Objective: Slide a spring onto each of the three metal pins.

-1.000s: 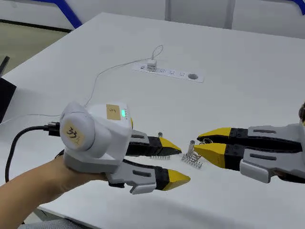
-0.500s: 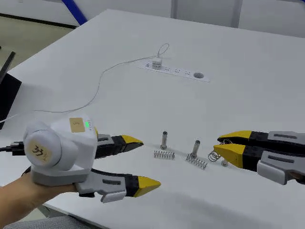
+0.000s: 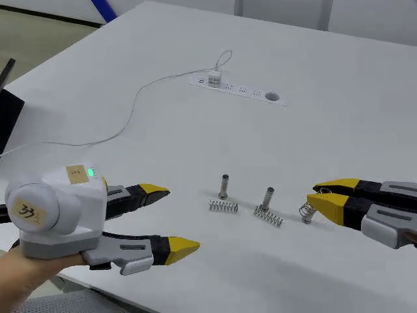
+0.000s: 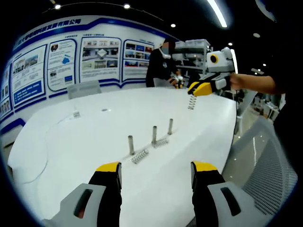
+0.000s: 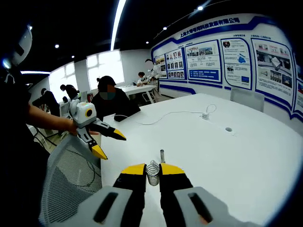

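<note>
Two metal pins (image 3: 224, 186) (image 3: 267, 195) stand upright on the white table (image 3: 326, 130), each with a spring (image 3: 223, 207) (image 3: 268, 216) lying at its foot. My right gripper (image 3: 321, 195) is shut on a third spring (image 3: 306, 210) (image 5: 152, 174), held just off the table to the right of them. One pin (image 5: 162, 155) stands just beyond that spring. My left gripper (image 3: 172, 218) is open and holds nothing, well left of the pins. The left gripper view has all three pins (image 4: 154, 134) in a row ahead of its jaws (image 4: 156, 168), with the right gripper (image 4: 196, 90) beyond.
A white power strip (image 3: 234, 90) with a plug and a thin cable (image 3: 130, 111) lies at the far side of the table. A dark object (image 3: 6, 117) stands at the left edge. People stand in the room behind, and a mesh chair (image 5: 71, 179) is at the table's near edge.
Both grippers have drawn apart from the pins: the left one back to the left, still open, the right one to the right with the spring in its jaws. The camera has also shifted.
</note>
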Demonstrator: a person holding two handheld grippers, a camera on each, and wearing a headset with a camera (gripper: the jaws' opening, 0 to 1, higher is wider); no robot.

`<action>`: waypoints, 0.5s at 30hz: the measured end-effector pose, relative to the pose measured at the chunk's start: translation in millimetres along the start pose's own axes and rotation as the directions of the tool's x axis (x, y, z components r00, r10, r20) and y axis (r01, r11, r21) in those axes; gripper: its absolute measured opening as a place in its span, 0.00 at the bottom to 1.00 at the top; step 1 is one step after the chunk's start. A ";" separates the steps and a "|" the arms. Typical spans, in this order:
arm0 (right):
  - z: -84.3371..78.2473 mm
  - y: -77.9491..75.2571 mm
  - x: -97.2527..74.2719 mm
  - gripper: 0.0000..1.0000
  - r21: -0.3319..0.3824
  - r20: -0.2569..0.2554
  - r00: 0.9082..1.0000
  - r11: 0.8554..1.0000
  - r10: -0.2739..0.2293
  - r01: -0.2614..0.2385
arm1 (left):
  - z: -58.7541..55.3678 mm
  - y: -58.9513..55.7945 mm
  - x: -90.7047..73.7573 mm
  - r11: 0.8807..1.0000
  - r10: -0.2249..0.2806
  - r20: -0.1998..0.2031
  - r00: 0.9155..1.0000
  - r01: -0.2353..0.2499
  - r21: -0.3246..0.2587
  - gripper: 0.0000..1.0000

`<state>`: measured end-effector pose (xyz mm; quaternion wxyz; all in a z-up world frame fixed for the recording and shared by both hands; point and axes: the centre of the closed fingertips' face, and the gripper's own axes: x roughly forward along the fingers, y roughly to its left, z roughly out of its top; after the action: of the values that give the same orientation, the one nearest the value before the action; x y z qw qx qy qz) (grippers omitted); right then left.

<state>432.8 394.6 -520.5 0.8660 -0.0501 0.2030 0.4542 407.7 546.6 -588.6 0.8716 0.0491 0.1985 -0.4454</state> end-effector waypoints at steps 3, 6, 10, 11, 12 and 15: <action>-5.0 -14.3 0.4 0.11 -0.033 -0.033 0.999 0.999 -0.025 0.024 | 3.1 2.6 0.4 1.000 0.007 0.019 1.000 -0.006 -0.020 0.61; -7.7 -30.5 -0.2 0.11 -0.044 -0.050 0.997 0.997 -0.062 0.059 | 4.0 3.1 0.9 1.000 0.009 0.025 1.000 -0.009 -0.024 0.61; -10.9 -50.4 0.6 0.11 -0.031 -0.053 0.992 0.993 -0.111 0.110 | 3.1 3.4 2.0 1.000 0.008 0.023 1.000 -0.008 -0.028 0.62; -12.2 -53.5 1.4 0.11 -0.027 -0.056 0.991 0.993 -0.119 0.118 | 3.0 3.6 2.3 0.999 0.009 0.023 1.000 -0.008 -0.031 0.62; -14.1 -57.6 3.0 0.11 -0.025 -0.058 0.990 0.992 -0.127 0.126 | 2.8 4.0 2.8 0.999 0.010 0.024 1.000 -0.009 -0.036 0.62; -20.5 -65.7 8.6 0.11 -0.023 -0.064 0.988 0.990 -0.142 0.140 | 2.0 4.5 3.0 0.999 0.014 0.022 1.000 -0.013 -0.041 0.62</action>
<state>483.8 357.4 -549.1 0.8884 -0.0873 0.2227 0.3919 413.5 546.5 -588.3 0.8777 0.0276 0.1975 -0.4357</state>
